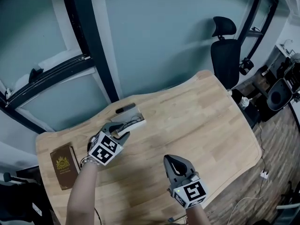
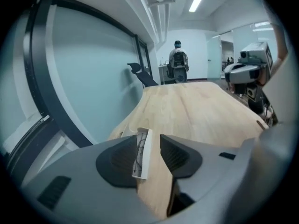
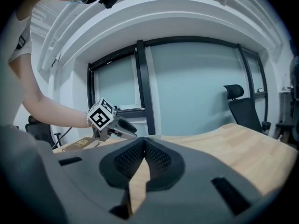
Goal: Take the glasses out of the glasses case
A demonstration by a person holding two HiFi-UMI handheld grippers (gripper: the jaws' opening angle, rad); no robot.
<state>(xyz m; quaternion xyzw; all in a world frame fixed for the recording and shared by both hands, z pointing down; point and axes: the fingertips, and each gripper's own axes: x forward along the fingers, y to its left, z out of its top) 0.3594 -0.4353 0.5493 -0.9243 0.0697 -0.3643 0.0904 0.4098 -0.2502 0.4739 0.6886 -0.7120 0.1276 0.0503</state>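
A white glasses case (image 1: 133,122) lies open near the table's far left edge, with dark-rimmed glasses (image 1: 132,120) inside it. My left gripper (image 1: 123,128) points down at the case's near end. In the left gripper view its jaws (image 2: 148,141) stand apart around the case's white wall (image 2: 142,154). That wall sits close against the left pad, and a gap shows to the right pad. My right gripper (image 1: 172,160) hovers over the table's near middle, well right of the case. Its pads (image 3: 144,141) meet at the tips with nothing between them. The right gripper view shows the left gripper (image 3: 112,123) too.
A dark flat thing (image 1: 125,108) lies just behind the case. A brown booklet with a gold emblem (image 1: 63,165) rests at the table's left end. A black office chair (image 1: 225,50) stands beyond the far right corner. A glass wall (image 1: 154,36) runs behind the wooden table (image 1: 206,125).
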